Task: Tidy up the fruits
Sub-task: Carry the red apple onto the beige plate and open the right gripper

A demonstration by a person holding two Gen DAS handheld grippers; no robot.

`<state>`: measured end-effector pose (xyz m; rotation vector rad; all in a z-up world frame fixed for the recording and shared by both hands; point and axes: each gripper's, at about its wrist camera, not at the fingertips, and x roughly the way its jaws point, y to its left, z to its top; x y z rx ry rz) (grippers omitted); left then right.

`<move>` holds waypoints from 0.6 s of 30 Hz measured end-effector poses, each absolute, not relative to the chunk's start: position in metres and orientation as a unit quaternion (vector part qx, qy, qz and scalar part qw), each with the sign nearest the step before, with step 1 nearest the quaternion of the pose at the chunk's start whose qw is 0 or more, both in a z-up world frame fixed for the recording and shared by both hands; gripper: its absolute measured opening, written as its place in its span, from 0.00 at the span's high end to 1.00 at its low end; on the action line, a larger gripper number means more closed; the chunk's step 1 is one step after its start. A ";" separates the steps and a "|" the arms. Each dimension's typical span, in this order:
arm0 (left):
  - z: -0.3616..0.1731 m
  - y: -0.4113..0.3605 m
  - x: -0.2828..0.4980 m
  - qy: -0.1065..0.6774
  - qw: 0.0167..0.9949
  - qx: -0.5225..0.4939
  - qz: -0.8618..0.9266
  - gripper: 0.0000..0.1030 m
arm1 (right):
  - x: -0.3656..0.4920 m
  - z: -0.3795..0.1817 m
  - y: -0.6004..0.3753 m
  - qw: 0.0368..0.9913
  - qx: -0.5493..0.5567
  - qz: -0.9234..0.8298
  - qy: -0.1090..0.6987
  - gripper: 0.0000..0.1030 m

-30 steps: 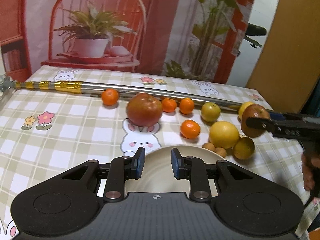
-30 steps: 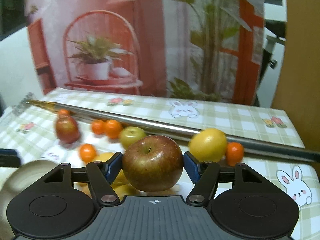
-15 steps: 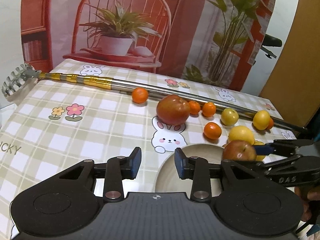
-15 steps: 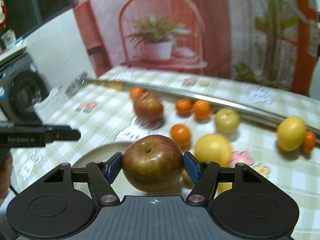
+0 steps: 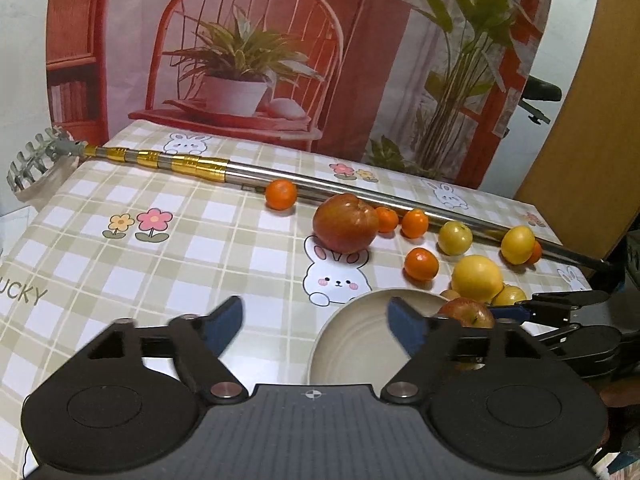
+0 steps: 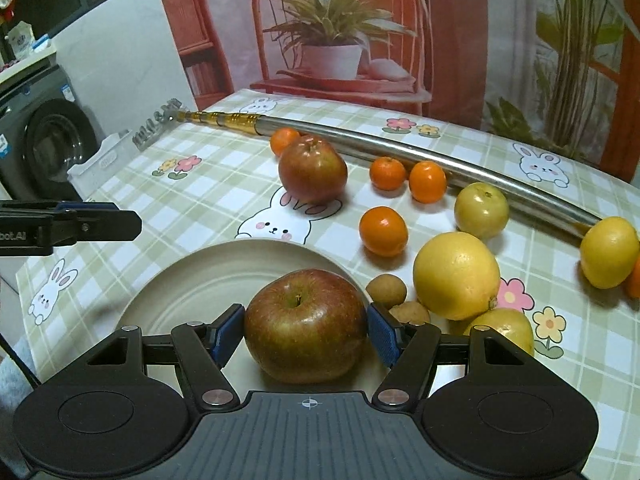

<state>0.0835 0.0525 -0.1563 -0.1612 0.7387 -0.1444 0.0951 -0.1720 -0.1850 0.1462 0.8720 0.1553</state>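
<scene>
My right gripper [image 6: 306,330] is shut on a red-green apple [image 6: 305,326] and holds it over the near right part of the beige plate [image 6: 192,280]. In the left wrist view the same apple [image 5: 466,312] shows at the plate's [image 5: 352,344] right edge. My left gripper [image 5: 316,318] is open and empty, just left of the plate. A second red apple [image 6: 313,169] stands beyond the plate. Several small oranges [image 6: 383,231], a large yellow citrus [image 6: 456,275] and yellow-green fruits [image 6: 481,210] lie to the right.
A long metal telescopic pole [image 6: 400,148] with a rake head [image 5: 32,160] lies across the far side of the checked tablecloth. Two small brown fruits [image 6: 386,290] sit by the plate's right rim. A washing machine [image 6: 44,144] stands off the table's left.
My right gripper has carried the apple left and down over the plate. My left gripper has opened wide and shifted left off the plate.
</scene>
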 end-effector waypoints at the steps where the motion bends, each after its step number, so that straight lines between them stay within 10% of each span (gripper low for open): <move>1: -0.155 0.051 0.083 0.358 0.928 -0.078 -0.072 0.11 | 0.094 -0.185 -0.173 0.900 0.072 0.074 0.423 0.39; 18: -0.143 0.048 0.087 0.378 0.921 -0.072 -0.058 0.06 | 0.056 -0.150 -0.198 0.923 0.162 -0.027 0.348 0.00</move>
